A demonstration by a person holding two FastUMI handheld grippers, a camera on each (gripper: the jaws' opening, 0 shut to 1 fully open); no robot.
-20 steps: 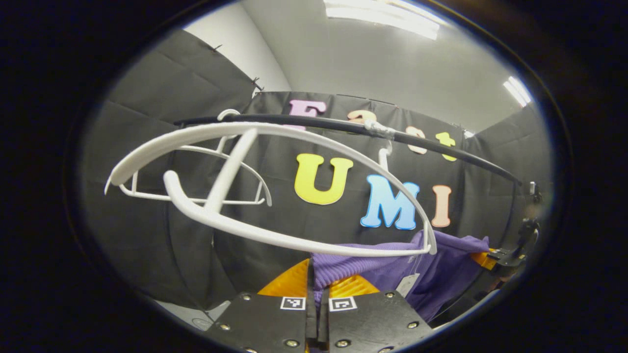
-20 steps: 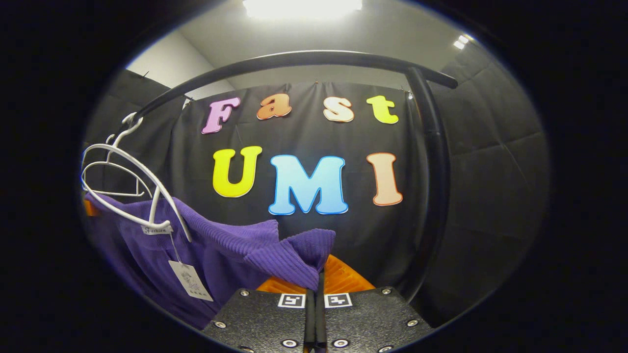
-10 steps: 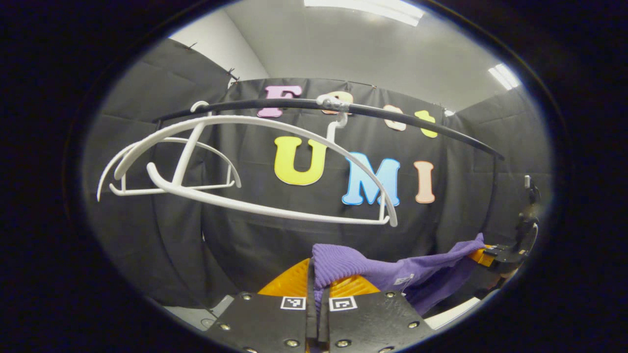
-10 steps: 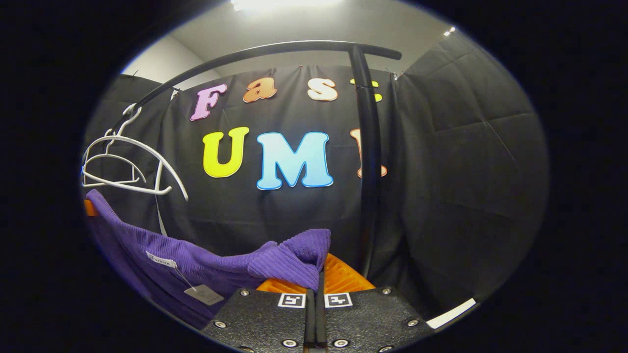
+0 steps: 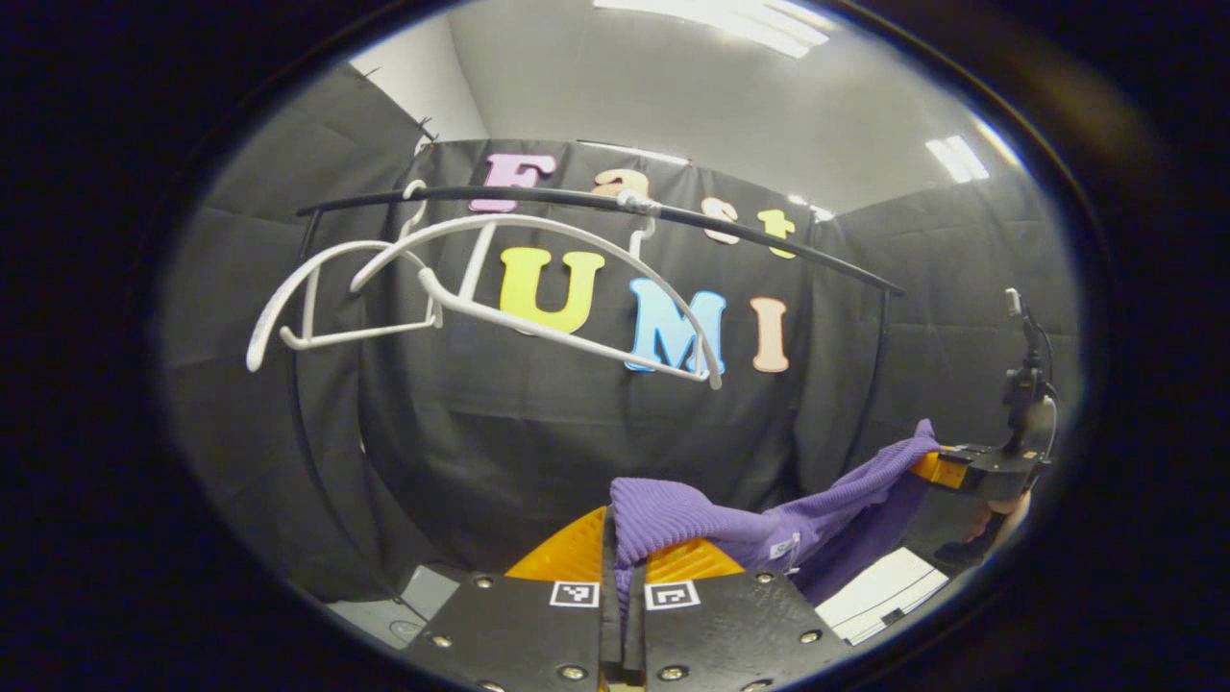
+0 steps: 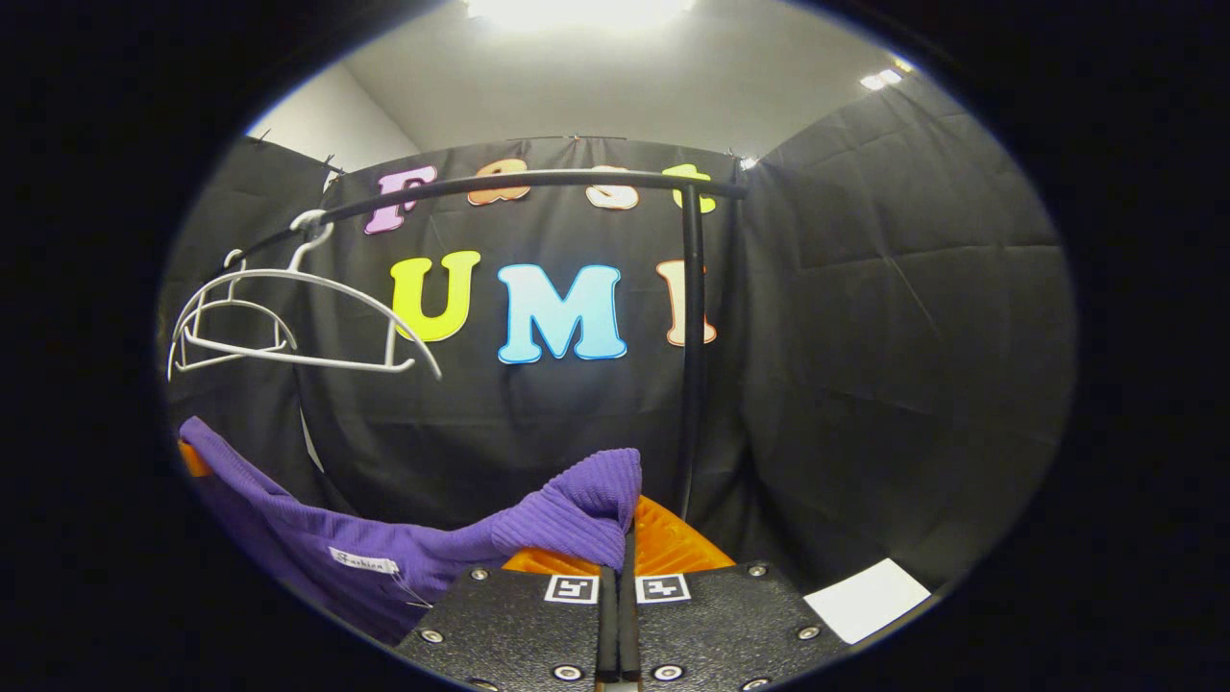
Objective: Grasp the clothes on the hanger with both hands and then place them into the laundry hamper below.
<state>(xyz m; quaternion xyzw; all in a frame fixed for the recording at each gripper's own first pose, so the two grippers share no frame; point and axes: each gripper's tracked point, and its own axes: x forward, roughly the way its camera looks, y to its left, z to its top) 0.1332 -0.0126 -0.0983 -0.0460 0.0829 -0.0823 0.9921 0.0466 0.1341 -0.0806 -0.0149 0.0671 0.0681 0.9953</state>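
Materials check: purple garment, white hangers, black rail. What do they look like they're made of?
Purple garment: ribbed knit, soft and matte; fine ribs show, and it sags between the right gripper and the left gripper.
White hangers: probably moulded plastic; thin, smooth, uniform white, slight sheen.
Black rail: looks like painted or coated metal tube; smooth, with faint highlights, though plastic can't be ruled out.
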